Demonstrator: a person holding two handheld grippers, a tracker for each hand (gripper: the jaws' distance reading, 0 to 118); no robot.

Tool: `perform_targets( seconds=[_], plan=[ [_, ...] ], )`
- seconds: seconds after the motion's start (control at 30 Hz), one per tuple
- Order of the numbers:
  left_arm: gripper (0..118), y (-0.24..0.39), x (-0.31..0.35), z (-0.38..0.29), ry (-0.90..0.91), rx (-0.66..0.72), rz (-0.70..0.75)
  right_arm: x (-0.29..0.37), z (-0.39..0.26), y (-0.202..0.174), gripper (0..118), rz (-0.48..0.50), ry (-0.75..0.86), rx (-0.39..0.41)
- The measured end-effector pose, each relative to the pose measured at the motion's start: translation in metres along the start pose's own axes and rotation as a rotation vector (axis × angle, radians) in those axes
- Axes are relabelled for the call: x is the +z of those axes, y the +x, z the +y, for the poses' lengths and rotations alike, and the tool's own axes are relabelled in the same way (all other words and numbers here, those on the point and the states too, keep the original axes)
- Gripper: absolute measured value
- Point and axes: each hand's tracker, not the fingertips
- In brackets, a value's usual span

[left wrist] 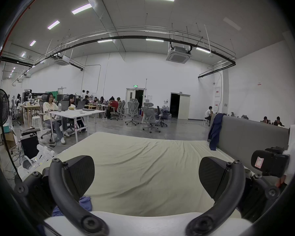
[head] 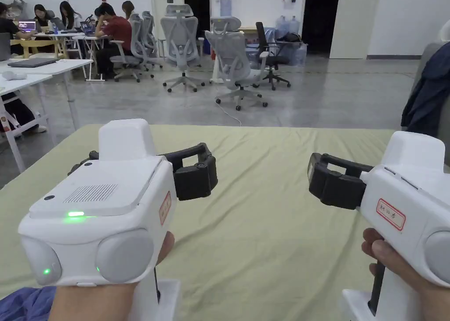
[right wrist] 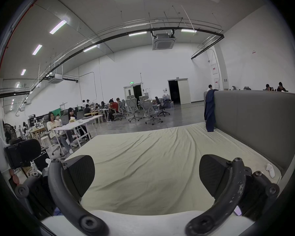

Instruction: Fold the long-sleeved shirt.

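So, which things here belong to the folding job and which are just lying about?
For the job:
- left tongs, open
- right tongs, open
- crumpled blue cloth at the near left edge, possibly the shirt
- pale green bed sheet

Lying about:
- dark navy garment draped on the grey headboard
- small white object

Long-sleeved shirt point(head: 25, 302): blue-violet fabric, crumpled and unfolded, only partly visible. In the head view it lies below and behind the left gripper point(left wrist: 146, 176), at that gripper's outer left side, under the wrist holding it. In the left gripper view a bunched edge of it point(left wrist: 85, 203) shows low beside the near end of the left-hand jaw, not between the jaws. Sleeves, collar and full extent cannot be made out.
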Motion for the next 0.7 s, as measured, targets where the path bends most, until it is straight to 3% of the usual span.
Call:
perform_targets(
  seconds=[0.7],
  plan=[
    [118, 0.0039, 0.0033, 0.0019, 0.007, -0.029, -0.002, 0.003, -0.0001, -0.0023, 118, -0.017, 0.002, 0.063]
  ],
)
